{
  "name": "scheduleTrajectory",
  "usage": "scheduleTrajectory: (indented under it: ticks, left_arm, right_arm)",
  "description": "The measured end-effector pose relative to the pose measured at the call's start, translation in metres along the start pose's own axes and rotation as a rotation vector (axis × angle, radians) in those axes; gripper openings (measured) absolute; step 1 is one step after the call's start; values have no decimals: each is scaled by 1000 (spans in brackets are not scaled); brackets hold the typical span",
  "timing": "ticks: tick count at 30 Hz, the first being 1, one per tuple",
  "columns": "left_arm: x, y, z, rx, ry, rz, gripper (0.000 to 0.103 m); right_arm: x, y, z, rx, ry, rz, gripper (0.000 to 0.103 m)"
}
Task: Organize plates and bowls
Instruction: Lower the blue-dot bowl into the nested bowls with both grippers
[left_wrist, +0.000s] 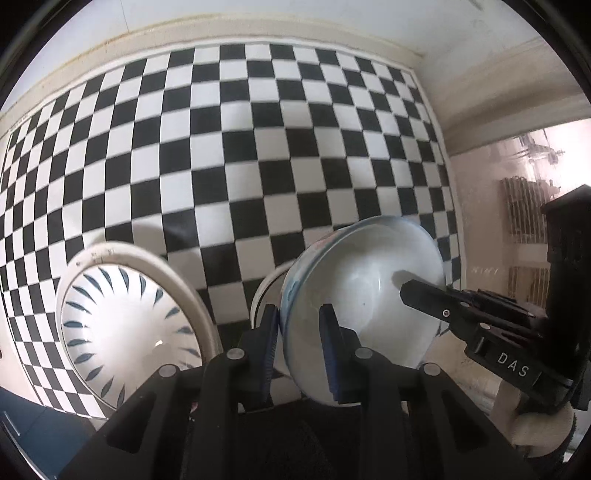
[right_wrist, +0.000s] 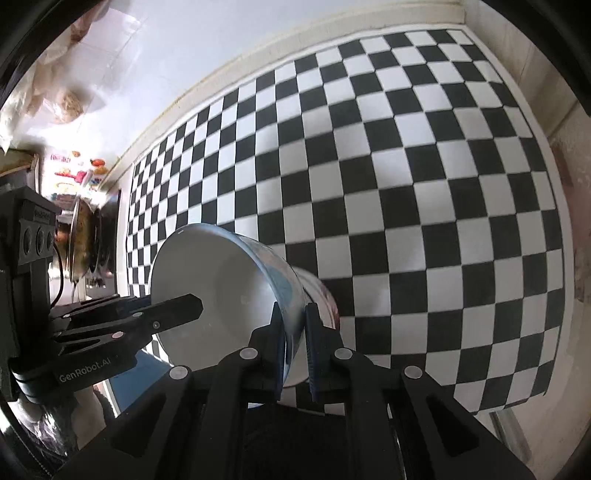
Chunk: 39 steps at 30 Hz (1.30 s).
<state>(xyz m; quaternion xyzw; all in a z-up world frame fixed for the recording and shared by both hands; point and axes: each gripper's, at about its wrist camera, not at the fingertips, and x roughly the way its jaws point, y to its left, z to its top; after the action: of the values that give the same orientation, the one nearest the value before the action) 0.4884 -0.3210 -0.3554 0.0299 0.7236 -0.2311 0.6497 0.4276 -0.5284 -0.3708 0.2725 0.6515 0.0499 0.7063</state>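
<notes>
bowl (left_wrist: 362, 295) | left gripper (left_wrist: 301, 350) fingers — clamped on rim | right gripper (right_wrist: 295, 347) fingers — clamped on opposite rim

Both hand-held grippers, left (left_wrist: 299, 332) and right (right_wrist: 295, 332), seemingly clamped, angled downward

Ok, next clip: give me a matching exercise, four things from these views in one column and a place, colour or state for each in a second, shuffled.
Things:
1. bowl
2. plate
3. cloth
4. left gripper

Descriptions:
A. black and white checks
B. white, with a ring of blue leaf marks
C. jaws clamped on a rim
D. held up by both grippers, one at each side

Pairs: 1-D, 2-B, 3-A, 4-C
</notes>
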Motion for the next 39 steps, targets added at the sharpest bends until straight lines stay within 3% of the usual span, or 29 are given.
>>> scheduleTrajectory:
  ticks: [14,39]
  left_arm:
    - [31,9,-16,16,69,60,20]
    - [46,0,-12,52,101,107,20]
  right_arm:
    - [39,-2,-21,0,87,-23,11]
    - [44,-4,-16,25,130,-95,11]
